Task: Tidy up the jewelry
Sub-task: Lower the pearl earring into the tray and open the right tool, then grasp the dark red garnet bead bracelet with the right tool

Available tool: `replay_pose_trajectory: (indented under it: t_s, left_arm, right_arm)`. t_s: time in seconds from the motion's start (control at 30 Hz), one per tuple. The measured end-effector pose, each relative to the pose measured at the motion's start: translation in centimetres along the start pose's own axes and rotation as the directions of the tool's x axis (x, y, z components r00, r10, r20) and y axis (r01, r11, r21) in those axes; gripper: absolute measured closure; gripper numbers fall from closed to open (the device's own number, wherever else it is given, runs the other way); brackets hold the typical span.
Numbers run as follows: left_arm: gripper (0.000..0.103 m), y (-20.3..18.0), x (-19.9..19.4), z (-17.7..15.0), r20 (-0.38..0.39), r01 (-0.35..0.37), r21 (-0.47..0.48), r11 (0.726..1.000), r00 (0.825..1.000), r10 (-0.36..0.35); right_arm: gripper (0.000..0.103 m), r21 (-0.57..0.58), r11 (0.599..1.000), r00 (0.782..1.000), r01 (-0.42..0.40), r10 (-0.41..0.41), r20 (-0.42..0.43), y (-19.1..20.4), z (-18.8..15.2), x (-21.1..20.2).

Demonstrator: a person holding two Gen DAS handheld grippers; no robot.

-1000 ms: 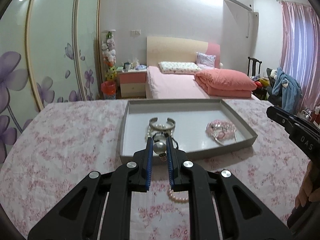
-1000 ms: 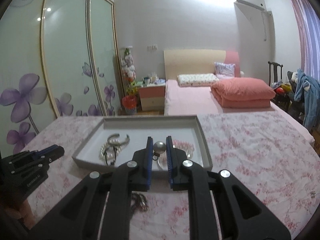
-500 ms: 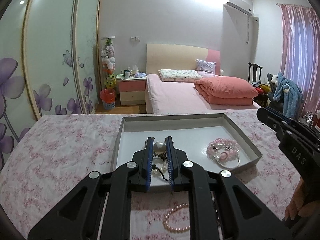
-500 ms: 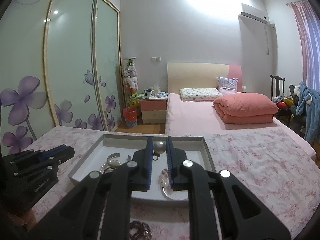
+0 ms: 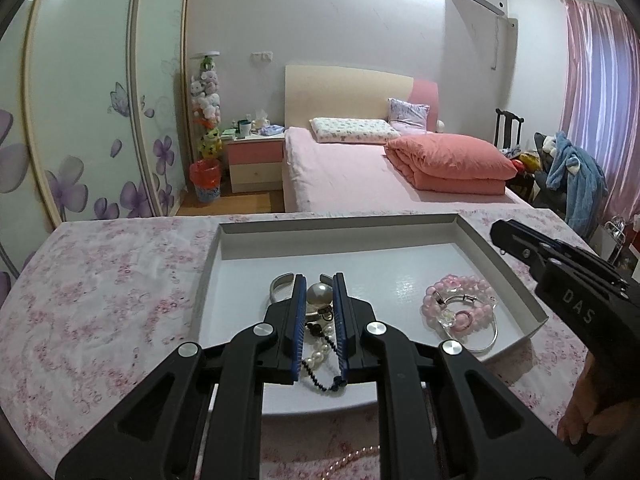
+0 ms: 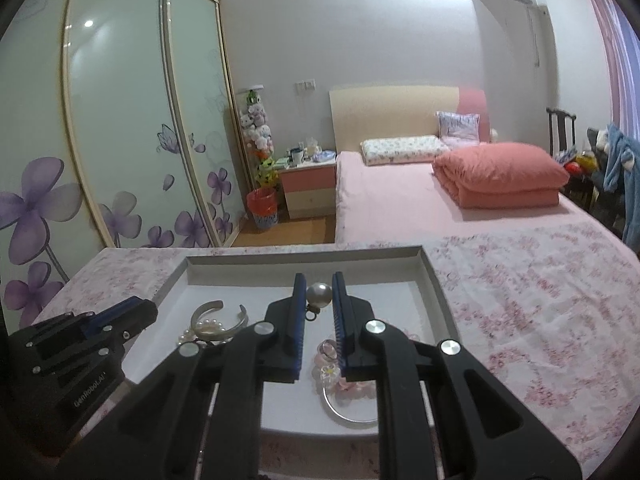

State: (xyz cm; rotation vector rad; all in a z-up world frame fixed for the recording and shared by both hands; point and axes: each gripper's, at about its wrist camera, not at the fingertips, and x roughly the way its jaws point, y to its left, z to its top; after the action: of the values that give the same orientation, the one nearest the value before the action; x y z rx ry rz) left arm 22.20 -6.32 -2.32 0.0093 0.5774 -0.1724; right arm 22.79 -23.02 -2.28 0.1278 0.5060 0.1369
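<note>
My left gripper (image 5: 319,282) is shut on a large pearl earring (image 5: 319,296) and hangs over the near left part of the grey tray (image 5: 508,264). Below it lie a silver cuff (image 5: 279,282) and a pearl strand with black beads (image 5: 320,360). My right gripper (image 6: 319,282) is shut on a second pearl earring (image 6: 319,295) over the tray's (image 6: 434,284) right part. A pink bead bracelet (image 6: 352,386) and a silver bangle (image 6: 344,416) lie under it. From the left wrist the bracelet (image 5: 460,304) shows whole.
The tray rests on a table with a pink flowered cloth (image 5: 100,300). A pink pearl bracelet (image 5: 352,458) lies on the cloth before the tray. A person's hand (image 5: 592,404) holds the right gripper's body (image 5: 568,276). A bed and wardrobe stand behind.
Both grippers have moved forward and slightly down, from the tray's near edge to above its floor. Each still grips its pearl earring. The jewelry in the tray has not shifted.
</note>
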Motion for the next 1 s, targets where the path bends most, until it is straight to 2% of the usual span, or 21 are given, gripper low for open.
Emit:
replay_pose_trajectory:
  t_s: [0.27,0.37,0.4,0.47,0.8,0.9,0.97,1.0]
  left_arm:
    - [0.089,0.0,2.5,-0.4,-0.059,0.003,-0.004,1.0,0.998,-0.003]
    - [0.089,0.2,3.2,-0.5,-0.083,0.002,-0.018,1.0,0.997,-0.003]
    - [0.089,0.1,3.3,-0.5,-0.085,0.0,-0.021,1.0,0.996,-0.002]
    - [0.088,0.3,3.3,-0.5,-0.089,-0.002,-0.027,1.0,0.996,0.0]
    - [0.087,2.2,1.1,-0.4,-0.082,-0.003,-0.075,0.997,0.997,-0.004]
    - [0.081,2.8,-0.3,-0.8,-0.079,-0.008,-0.074,0.997,0.997,0.002]
    - [0.072,3.2,-1.3,-1.3,-0.083,-0.016,-0.073,0.997,0.996,0.01]
    - [0.072,3.5,-1.6,-1.6,-0.087,-0.017,-0.073,0.997,0.996,0.01]
  right_arm:
    - [0.089,0.034,0.999,0.996,-0.018,0.02,-0.082,-0.8,-0.6,3.1]
    - [0.084,0.042,0.999,0.995,-0.016,0.02,-0.098,-0.9,-0.7,3.4]
    - [0.076,0.043,0.999,0.995,-0.014,0.018,-0.098,-1.0,-0.7,3.4]
    - [0.071,0.042,0.999,0.996,-0.008,0.012,-0.09,-1.2,-0.6,3.1]
    - [0.071,0.063,0.998,0.994,-0.018,0.025,-0.103,-2.7,-1.2,0.1]
    - [0.071,0.061,0.997,0.989,-0.044,0.052,-0.135,-2.7,-2.1,-1.0]
    - [0.071,0.045,0.997,0.983,-0.062,0.069,-0.17,-2.4,-2.9,-1.6]
    - [0.071,0.031,0.997,0.978,-0.072,0.077,-0.194,-2.2,-3.5,-1.8]
